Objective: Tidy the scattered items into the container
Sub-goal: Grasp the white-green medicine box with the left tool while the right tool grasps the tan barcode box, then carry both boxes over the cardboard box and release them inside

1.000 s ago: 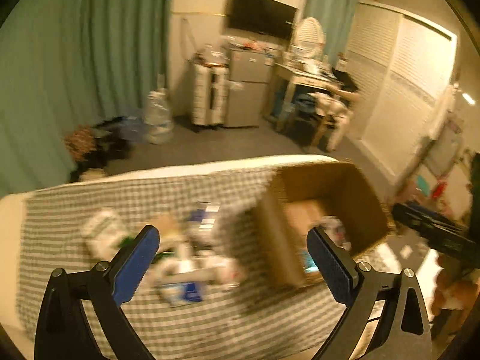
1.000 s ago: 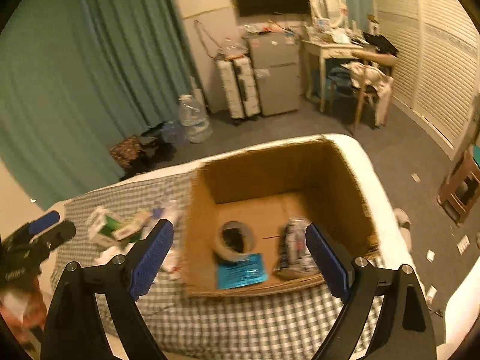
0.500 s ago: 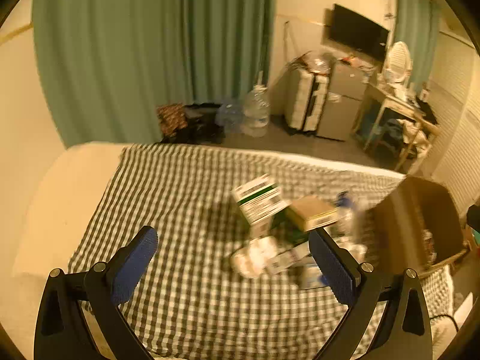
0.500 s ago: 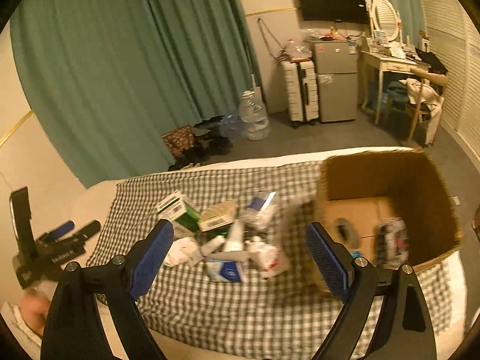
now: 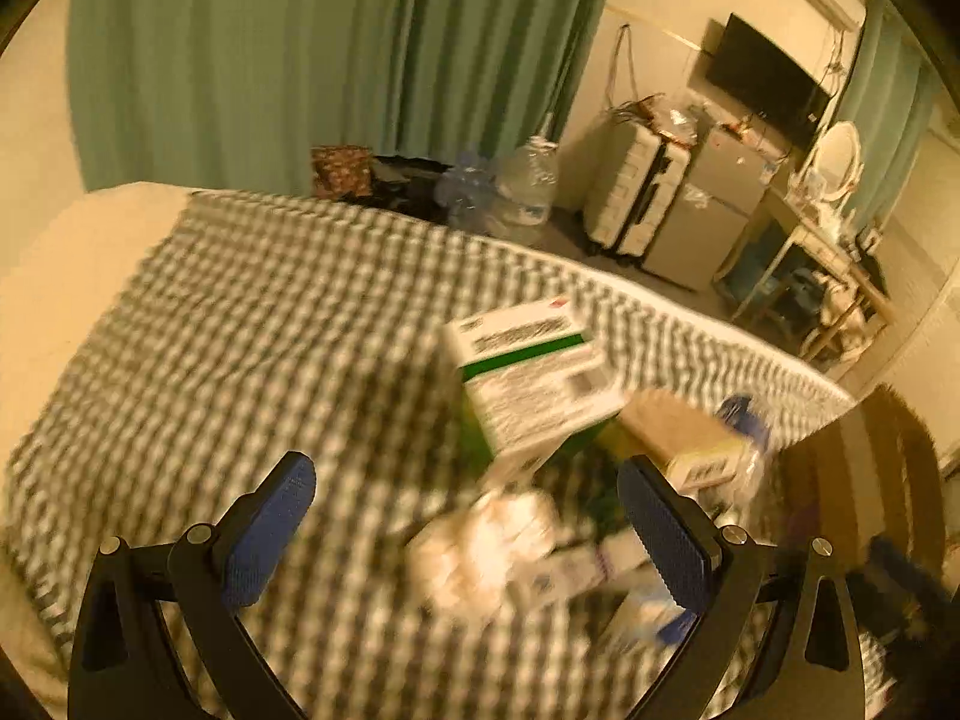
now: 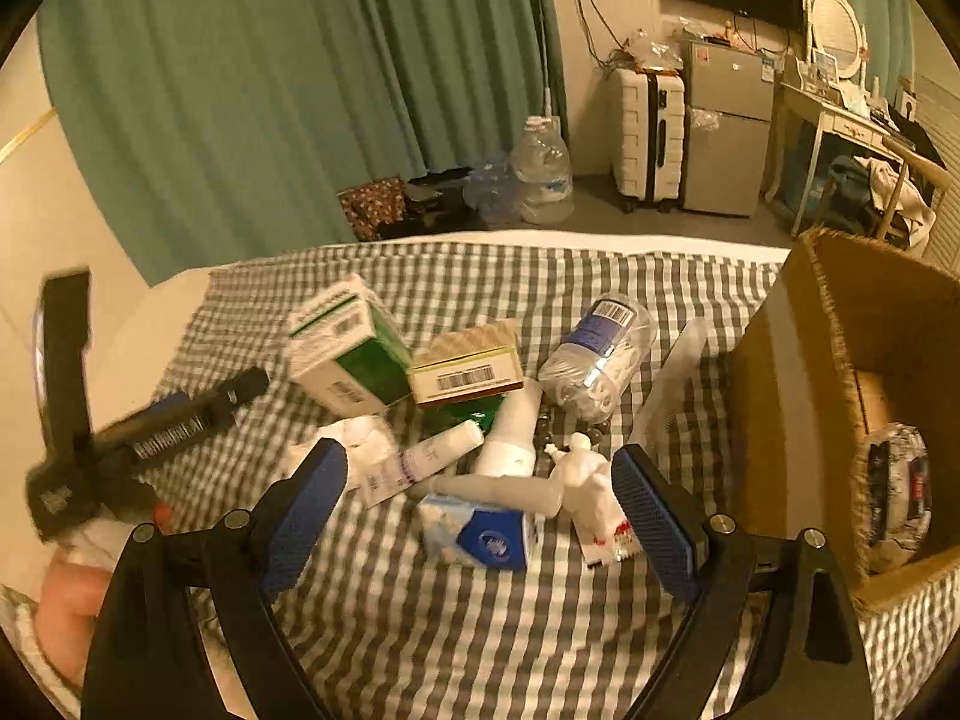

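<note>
A pile of items lies on the checked cloth [image 6: 420,618]: a green and white carton [image 6: 345,348], a tan box [image 6: 465,366], a clear bottle [image 6: 594,354], a white tube [image 6: 426,462], a blue tissue pack [image 6: 477,531] and crumpled tissue [image 6: 354,444]. The cardboard box [image 6: 774,396] stands at the right with a packet [image 6: 897,492] inside. My right gripper [image 6: 477,504] is open and empty, just above the near side of the pile. My left gripper [image 5: 465,519] is open and empty over the blurred pile; the carton [image 5: 528,378] lies ahead of it. It also shows at the left in the right wrist view [image 6: 138,438].
The cloth covers a bed with bare cream mattress [image 5: 66,258] at the left. Beyond the bed are green curtains [image 6: 270,90], water jugs [image 6: 543,174], a white suitcase [image 6: 648,138], a small fridge [image 6: 726,126] and a desk [image 6: 840,120].
Both views have swung left, from the cardboard box to the pile of items. The left gripper has come lower and closer to the pile. Both grippers stay open.
</note>
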Motion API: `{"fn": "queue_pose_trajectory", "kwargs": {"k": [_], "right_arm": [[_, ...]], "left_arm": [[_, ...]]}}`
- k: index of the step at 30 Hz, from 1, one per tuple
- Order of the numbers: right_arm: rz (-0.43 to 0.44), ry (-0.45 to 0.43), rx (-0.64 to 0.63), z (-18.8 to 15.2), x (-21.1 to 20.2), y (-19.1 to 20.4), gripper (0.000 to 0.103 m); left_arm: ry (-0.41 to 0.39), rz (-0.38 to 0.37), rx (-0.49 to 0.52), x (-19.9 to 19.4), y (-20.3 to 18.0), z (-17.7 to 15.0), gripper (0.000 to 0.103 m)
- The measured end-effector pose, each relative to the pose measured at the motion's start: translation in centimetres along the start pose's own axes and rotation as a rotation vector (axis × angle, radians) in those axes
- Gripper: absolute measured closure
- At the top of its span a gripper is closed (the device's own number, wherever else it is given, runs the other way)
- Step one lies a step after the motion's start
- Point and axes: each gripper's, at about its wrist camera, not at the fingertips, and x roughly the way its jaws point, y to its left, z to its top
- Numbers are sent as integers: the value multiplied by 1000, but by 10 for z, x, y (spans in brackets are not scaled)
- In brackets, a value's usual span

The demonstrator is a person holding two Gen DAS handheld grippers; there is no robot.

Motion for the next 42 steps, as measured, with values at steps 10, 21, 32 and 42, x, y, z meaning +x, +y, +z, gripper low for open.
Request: {"fn": "queue_pose_trajectory", "kwargs": {"k": [10, 21, 32, 42], "right_arm": [[-57, -1, -19, 5, 48, -7, 12], [-77, 22, -125, 14, 104, 28, 12], [-166, 79, -104, 38, 157, 45, 13], [-198, 98, -124, 25, 154, 57, 29]], "left_arm": [[92, -11, 35, 75, -43, 16, 0], [103, -63, 255, 73, 9, 3, 11], [22, -89, 307, 55, 33, -8, 11], [37, -34, 285, 52, 50, -11, 15]]}}
